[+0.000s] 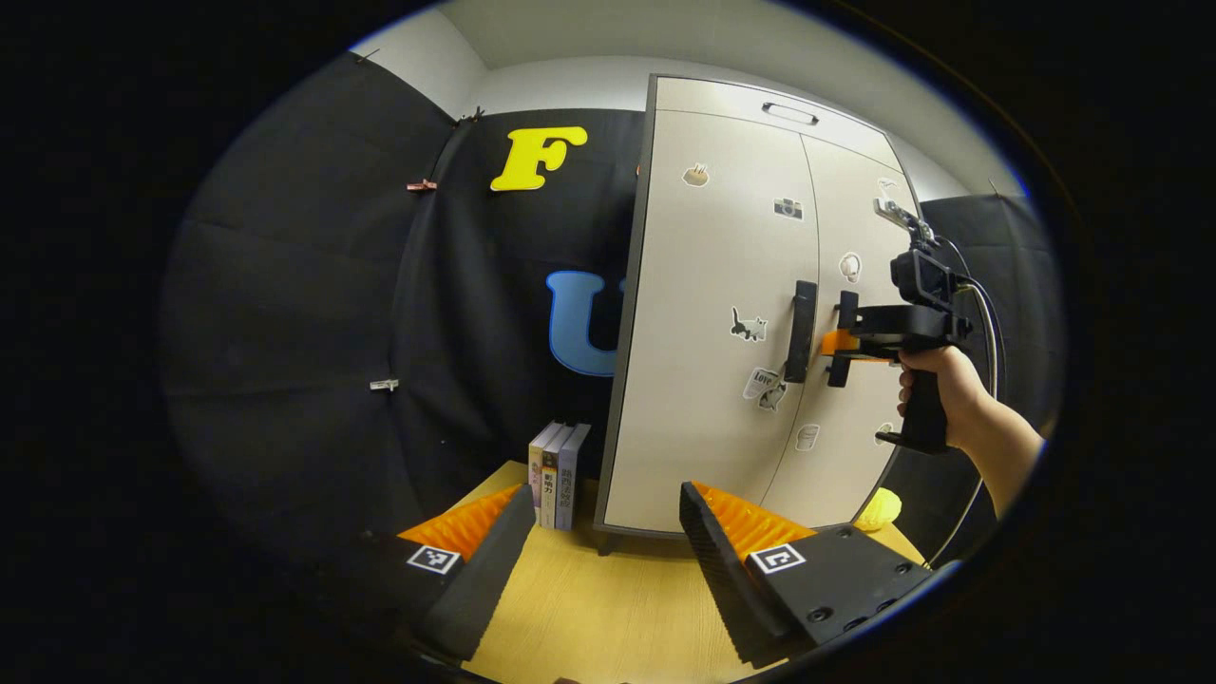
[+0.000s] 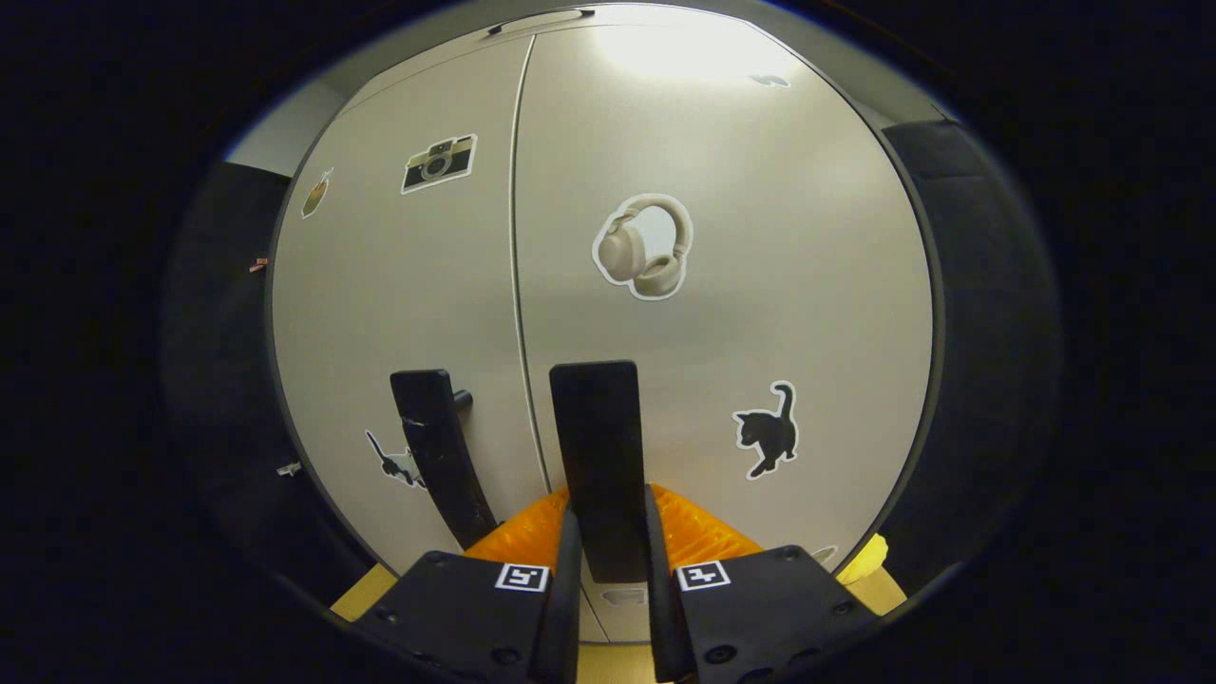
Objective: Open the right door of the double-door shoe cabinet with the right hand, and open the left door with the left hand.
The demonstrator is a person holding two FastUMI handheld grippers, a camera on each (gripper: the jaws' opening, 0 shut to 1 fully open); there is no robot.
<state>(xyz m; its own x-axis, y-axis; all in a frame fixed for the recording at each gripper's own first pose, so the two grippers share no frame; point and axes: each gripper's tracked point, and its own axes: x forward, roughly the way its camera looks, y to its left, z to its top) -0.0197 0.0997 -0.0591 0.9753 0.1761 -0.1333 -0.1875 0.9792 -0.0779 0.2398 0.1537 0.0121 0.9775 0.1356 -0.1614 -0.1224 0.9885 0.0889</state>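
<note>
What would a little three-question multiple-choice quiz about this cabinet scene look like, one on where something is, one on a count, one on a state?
1. Where do the books stand?
A. On top of the shoe cabinet
B. On the wooden table, left of the shoe cabinet
C. Inside the shoe cabinet

2. How many books are there?
A. One
B. Three
C. Six

3. What is the right gripper doing?
A. Clamped on the right door handle
B. Hanging open, far from the doors
C. Holding a book

Answers:
1. B: in the left gripper view they stand upright on the wooden table beside the left side of the shoe cabinet.
2. B: three spines show side by side.
3. A: in the right gripper view the fingers of the right gripper press both sides of the right door handle, with both doors closed.
</note>
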